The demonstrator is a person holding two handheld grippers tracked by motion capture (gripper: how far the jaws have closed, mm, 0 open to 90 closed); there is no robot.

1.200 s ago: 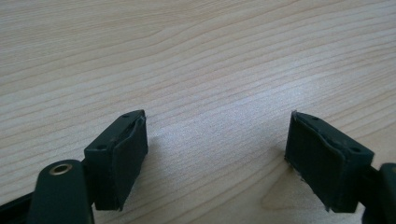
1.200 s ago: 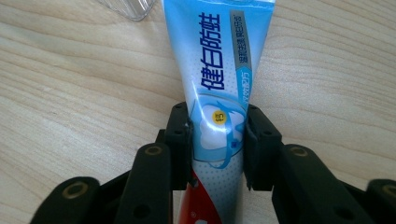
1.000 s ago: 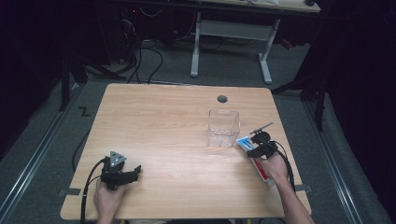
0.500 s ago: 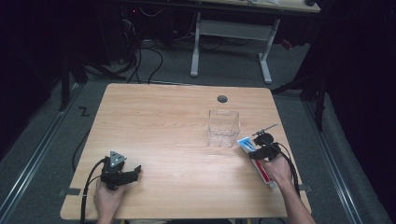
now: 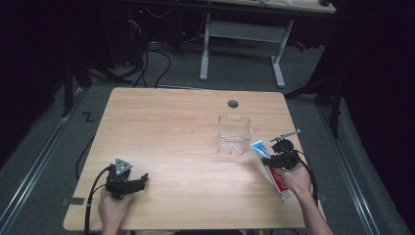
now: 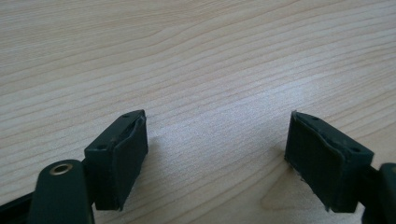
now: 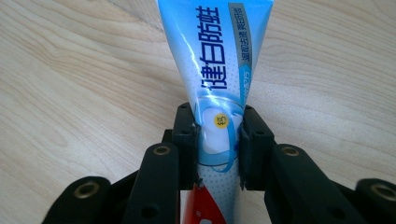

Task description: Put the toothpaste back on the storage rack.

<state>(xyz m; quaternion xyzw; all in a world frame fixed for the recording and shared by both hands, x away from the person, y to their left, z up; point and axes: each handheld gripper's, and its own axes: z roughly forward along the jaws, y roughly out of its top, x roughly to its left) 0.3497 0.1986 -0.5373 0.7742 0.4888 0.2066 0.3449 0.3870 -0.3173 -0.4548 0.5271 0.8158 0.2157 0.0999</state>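
Pinching the toothpaste tube (image 7: 219,93) mid-body, the right gripper (image 5: 272,160) holds it just beside the clear box (image 5: 234,134) (likely its destination), while the left gripper (image 5: 139,180) rests spread, well apart.

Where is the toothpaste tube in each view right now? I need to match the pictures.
High view: toothpaste tube at lower right, beside the clear box, clamped in the right gripper.
Left gripper view: not in it.
Right gripper view: tube runs up the centre, pinched between the jaws.
Shared landmark: the wooden table.
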